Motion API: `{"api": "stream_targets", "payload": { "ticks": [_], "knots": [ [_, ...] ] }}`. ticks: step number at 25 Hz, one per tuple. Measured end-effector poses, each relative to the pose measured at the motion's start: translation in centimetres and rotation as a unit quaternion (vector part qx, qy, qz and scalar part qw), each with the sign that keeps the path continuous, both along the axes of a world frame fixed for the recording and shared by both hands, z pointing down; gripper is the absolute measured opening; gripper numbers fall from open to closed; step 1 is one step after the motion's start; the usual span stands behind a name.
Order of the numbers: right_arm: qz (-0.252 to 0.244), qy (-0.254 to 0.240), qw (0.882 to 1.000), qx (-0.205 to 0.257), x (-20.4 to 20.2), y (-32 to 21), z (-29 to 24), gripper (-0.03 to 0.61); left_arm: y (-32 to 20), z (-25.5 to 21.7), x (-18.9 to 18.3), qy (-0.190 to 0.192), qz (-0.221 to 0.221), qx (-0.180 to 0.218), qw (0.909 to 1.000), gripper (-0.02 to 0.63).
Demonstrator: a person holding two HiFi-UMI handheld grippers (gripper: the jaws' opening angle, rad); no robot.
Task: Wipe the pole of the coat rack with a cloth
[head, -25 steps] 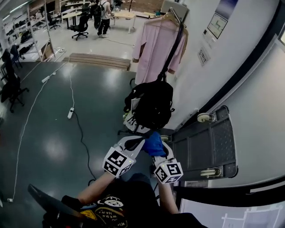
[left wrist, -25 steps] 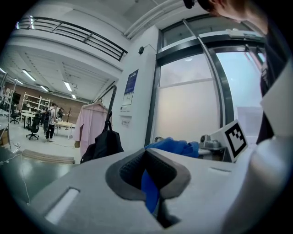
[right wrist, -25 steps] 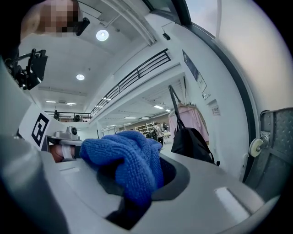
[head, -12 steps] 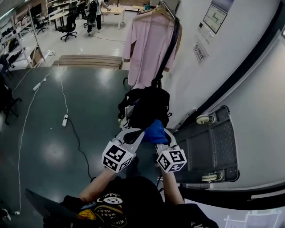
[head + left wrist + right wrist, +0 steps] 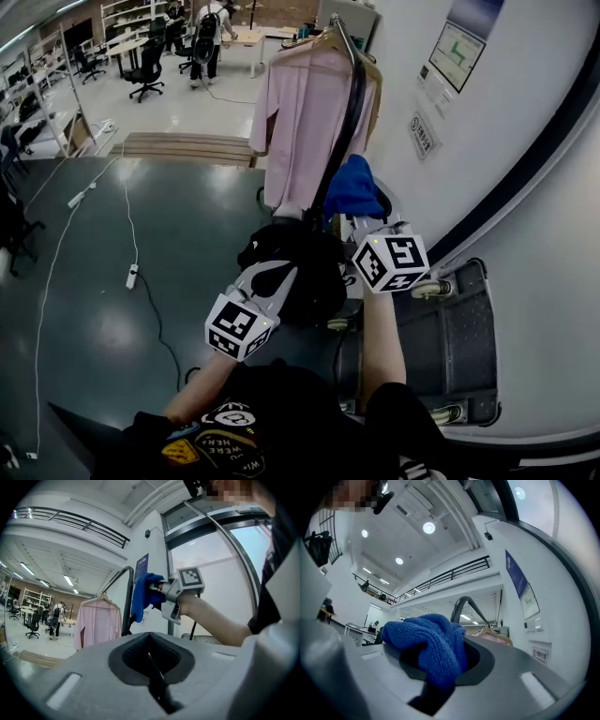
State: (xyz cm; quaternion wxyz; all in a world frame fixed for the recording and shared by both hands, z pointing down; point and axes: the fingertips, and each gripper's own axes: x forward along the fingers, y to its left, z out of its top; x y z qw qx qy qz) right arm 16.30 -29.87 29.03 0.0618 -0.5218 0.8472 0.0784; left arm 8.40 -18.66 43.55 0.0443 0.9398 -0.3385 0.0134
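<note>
The coat rack's dark pole (image 5: 348,105) rises beside the white wall, and its curved top (image 5: 464,604) also shows in the right gripper view. My right gripper (image 5: 356,216) is shut on a bunched blue cloth (image 5: 353,186), held high against or just next to the pole below the hanger; contact cannot be told. The cloth (image 5: 432,641) fills that gripper's jaws (image 5: 437,667). My left gripper (image 5: 284,274) is lower, in front of the backpack, shut with nothing in it (image 5: 150,652). From the left gripper view the cloth (image 5: 142,597) hangs beside the pole (image 5: 125,620).
A pink shirt (image 5: 305,122) hangs on a hanger from the rack, and a black backpack (image 5: 298,262) hangs below it. A grey flat cart (image 5: 461,330) lies by the wall at the right. A power strip (image 5: 131,277) and cable cross the dark floor.
My right gripper has risen with the blue cloth, from low beside the backpack to up near the pole's upper part. The left gripper stays low.
</note>
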Motion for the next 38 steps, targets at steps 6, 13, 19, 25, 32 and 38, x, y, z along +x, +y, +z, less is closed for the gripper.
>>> {"api": "stream_targets", "payload": {
  "ticks": [6,13,19,25,32,38],
  "knots": [
    [0.009,0.039,0.998,0.055,-1.9,-4.7,-6.6,0.074,-3.7,1.4,0.5,0.011,-0.005,-0.023,0.9997,-0.006],
    [0.043,0.068,0.994,0.074,-1.8,-10.4,-14.7,0.075,-7.3,0.2,1.0,0.017,0.033,-0.025,0.999,-0.006],
    [0.045,0.055,0.993,0.09,-1.5,-9.9,-14.6,0.074,-8.8,0.2,0.7,0.01,0.056,-0.034,0.9978,-0.006],
    [0.049,0.043,0.995,0.078,-1.9,-4.6,-7.2,0.075,-9.4,1.9,0.3,0.002,0.072,-0.055,0.9959,-0.006],
    [0.059,0.052,0.997,-0.012,-1.8,-4.4,3.3,0.077,-9.6,2.2,-0.1,-0.001,0.079,-0.059,0.9951,-0.006],
    [0.067,0.062,0.996,-0.012,-2.1,-4.0,4.4,0.079,-9.0,2.5,-0.7,0.002,0.076,-0.062,0.9951,-0.006]
  ]
}}
